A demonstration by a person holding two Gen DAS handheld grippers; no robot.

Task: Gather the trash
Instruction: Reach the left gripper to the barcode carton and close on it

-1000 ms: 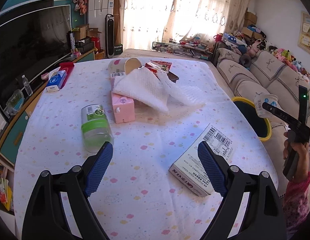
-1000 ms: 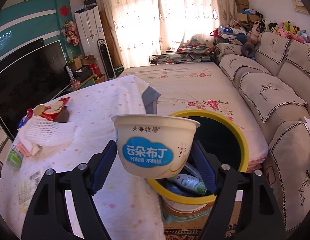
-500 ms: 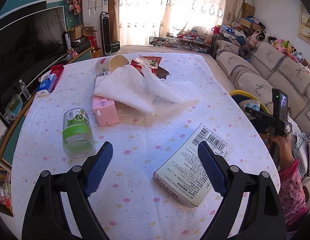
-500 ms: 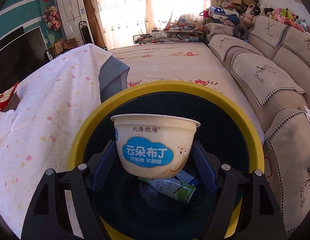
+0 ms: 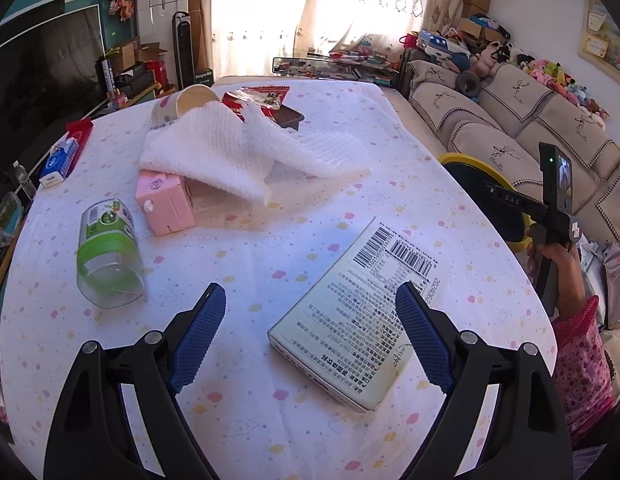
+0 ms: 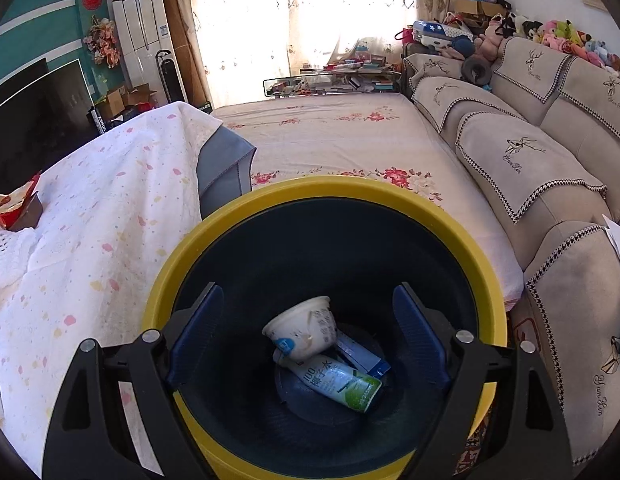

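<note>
Dotted white tablecloth (image 5: 269, 264) covers the table, w/ sofa and bright curtains behind.

Left gripper (image 5: 310, 336) hangs over the near table edge, jaws wide, nothing btwn the pads. Flat box (image 5: 350, 320), barcode side up, lies right under it: near end sits btwn the blue fingers, closer to the right-hand one. Its long axis runs diagonally, from low near the gripper up and to the right, so the jaw line crosses it at a slant; probably needs a wrist roll to square up across the short side.

Further out: green-label jar (image 5: 107, 252) on its side to the left, pink carton (image 5: 165, 204) beyond, part under white mesh wrap (image 5: 237, 152); paper cup (image 5: 181, 104) and red snack pack (image 5: 261, 98) at the far end.

Right gripper (image 6: 307, 336) is off the table's right side, over the yellow-rimmed bin (image 6: 322, 188), jaws opening, nothing btwn them. Yogurt cup (image 6: 301, 328) lies tilted at the bin bottom on a drink bottle (image 6: 338, 384).

Left is clearly the nearer hand for the box; bin lies to its right.
</note>
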